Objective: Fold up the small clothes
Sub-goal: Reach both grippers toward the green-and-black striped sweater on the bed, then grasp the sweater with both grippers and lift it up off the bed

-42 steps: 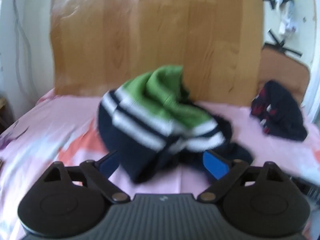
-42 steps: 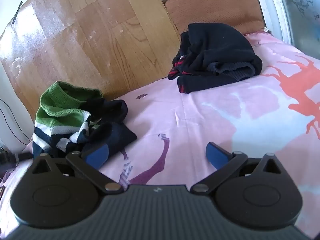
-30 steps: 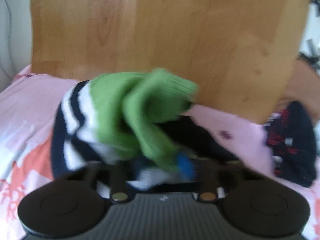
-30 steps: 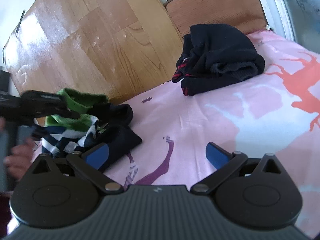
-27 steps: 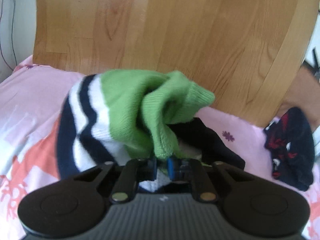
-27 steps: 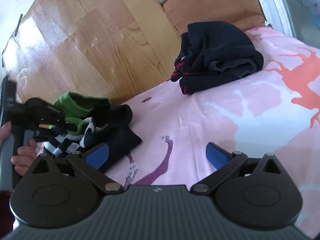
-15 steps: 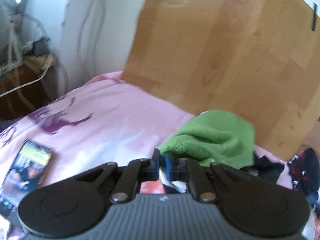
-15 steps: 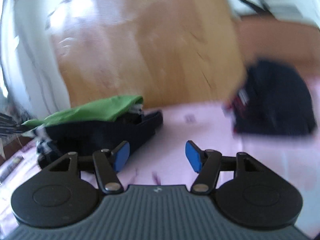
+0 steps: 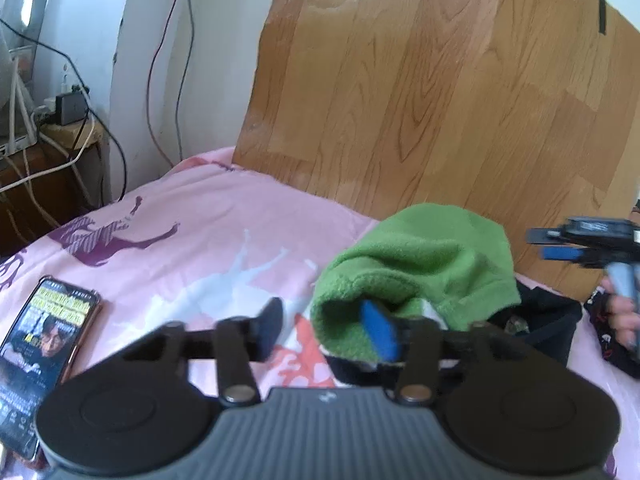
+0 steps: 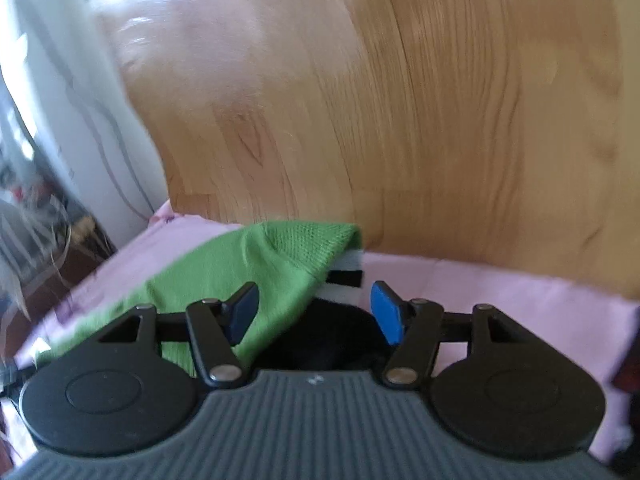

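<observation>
A small sweater with a green top, white stripes and a navy body (image 9: 432, 264) lies on the pink bedsheet (image 9: 224, 216) against a wooden board. My left gripper (image 9: 326, 330) is open, its right finger (image 9: 378, 332) against the green edge. My right gripper (image 10: 314, 312) is open right over the sweater's green part (image 10: 256, 268), with green fabric and navy body between its fingers. The right gripper also shows in the left wrist view (image 9: 580, 240), hovering just right of the sweater.
A phone (image 9: 40, 340) with a lit screen lies on the sheet at the left. A wooden board (image 9: 440, 100) leans behind the bed. Cables and a side table (image 9: 48, 152) stand at the far left. A dark folded garment (image 9: 612, 332) lies at the right edge.
My left gripper was shut on the green edge and has opened. My right gripper has moved left, close over the sweater.
</observation>
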A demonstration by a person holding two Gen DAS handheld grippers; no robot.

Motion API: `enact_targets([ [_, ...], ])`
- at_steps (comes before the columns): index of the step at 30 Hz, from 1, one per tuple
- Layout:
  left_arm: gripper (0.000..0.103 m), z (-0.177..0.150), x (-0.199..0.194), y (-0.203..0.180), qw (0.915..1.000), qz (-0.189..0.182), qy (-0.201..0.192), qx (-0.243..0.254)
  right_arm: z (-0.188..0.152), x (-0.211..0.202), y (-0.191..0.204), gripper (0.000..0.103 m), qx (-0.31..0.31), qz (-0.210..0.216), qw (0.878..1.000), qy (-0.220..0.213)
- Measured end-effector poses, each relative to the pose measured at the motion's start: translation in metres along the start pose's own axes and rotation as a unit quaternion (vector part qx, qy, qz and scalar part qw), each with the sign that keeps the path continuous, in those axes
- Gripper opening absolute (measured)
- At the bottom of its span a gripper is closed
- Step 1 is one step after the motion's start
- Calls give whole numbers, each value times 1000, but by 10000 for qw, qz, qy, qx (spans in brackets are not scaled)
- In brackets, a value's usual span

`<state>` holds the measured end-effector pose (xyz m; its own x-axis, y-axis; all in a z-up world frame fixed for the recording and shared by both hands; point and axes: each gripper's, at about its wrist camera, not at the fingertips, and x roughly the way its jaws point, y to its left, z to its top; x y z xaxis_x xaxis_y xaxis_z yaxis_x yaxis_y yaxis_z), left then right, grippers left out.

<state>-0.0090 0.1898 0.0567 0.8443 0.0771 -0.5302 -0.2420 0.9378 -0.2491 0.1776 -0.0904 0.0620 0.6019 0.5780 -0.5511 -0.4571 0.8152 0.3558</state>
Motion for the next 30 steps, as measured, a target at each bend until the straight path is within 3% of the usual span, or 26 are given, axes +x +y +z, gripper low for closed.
enact_targets([
  [3,52,-2,6,-3,9998,-161,88,31,0,35,-5,62,635,178,9975,272],
  [4,42,-3,10,-3,9998,-149,160,25,-1,47,-5,46,859,259,9953,369],
  [5,17,-5,13,-3,9996,-165,247,1,-3,57,-7,33,1098,406,9920,479],
  [6,6,-6,17,-1,9992,-170,358,-50,-5,60,-5,16,1245,495,9894,553],
  [7,6,-6,18,2,9990,-161,402,-115,-6,58,-4,11,1381,563,9875,512],
  [10,6,-4,5,8,9992,-288,188,-190,0,22,10,10,1221,768,9895,-10],
  [14,5,11,-31,3,9975,-567,-418,-102,15,-64,44,10,683,967,9894,-839],
  [19,5,43,-86,-12,9876,-779,-1361,114,23,-184,93,10,158,917,9748,-2029],
  [26,5,93,-194,-40,9510,-902,-2902,560,-1,-353,153,10,-348,472,9292,-3648],
  [30,5,112,-247,-52,9299,-962,-3481,703,-2,-405,171,10,-478,338,9117,-4067],
])
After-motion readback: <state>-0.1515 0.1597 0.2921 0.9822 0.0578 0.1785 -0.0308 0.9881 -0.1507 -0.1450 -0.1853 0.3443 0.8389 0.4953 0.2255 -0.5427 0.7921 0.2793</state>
